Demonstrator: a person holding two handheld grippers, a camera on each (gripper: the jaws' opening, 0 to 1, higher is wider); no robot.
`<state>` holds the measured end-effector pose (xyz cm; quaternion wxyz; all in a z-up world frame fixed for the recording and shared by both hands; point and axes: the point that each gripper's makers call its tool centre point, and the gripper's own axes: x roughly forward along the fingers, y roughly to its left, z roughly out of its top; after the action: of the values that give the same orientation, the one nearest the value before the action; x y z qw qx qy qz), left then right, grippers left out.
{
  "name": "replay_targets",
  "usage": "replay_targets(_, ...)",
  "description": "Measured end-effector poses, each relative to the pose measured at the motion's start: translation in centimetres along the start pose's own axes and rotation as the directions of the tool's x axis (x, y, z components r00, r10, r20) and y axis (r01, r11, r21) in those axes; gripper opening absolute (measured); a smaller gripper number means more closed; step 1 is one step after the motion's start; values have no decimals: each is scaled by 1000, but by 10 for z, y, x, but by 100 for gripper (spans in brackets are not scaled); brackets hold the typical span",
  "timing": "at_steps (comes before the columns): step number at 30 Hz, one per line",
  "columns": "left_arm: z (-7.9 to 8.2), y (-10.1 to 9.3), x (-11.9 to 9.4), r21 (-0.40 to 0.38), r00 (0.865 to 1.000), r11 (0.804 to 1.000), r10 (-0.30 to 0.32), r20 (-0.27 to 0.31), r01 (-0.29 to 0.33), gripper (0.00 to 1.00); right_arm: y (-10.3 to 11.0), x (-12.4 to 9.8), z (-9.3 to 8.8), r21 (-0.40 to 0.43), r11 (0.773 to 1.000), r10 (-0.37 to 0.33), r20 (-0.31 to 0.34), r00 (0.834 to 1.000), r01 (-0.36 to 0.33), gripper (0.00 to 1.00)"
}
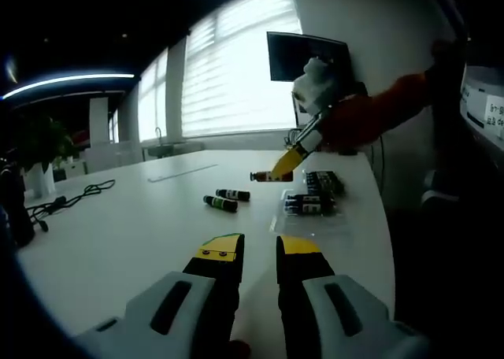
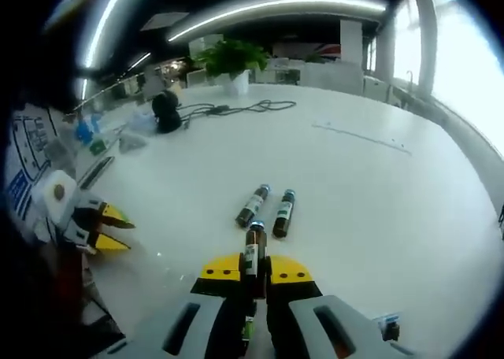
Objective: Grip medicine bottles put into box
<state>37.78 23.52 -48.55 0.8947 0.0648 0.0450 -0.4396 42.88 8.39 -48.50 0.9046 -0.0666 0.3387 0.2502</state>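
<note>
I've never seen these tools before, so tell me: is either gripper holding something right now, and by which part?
The right gripper clamps a medicine bottle around its body, cap pointing forward. The left gripper is open and holds nothing.

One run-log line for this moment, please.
right tongs: shut on bottle | left tongs: open, holding nothing | table: two bottles lying loose | box: some bottles inside

- The held medicine bottle (image 2: 253,257) is hidden below its middle between the right gripper's (image 2: 253,274) jaws.
- Labels on the two lying bottles (image 2: 266,208) are too small to read.
- The box (image 1: 313,204) holds dark bottles too blurred to count.
- Printed packaging (image 2: 24,166) is cut off at the right gripper view's edge.
</note>
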Motion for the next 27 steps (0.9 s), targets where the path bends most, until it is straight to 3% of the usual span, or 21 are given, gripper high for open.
replay_targets(18,1,-3,-1,23,1000,1000,-2,4,2,10,52,-8,-33,-22,999,29,-60,998,-31,6)
replay_targets(27,1,-2,-2,21,1000,1000,-3,6,3,10,55,-12,-37,-31,999,19,-68,998,-21,6)
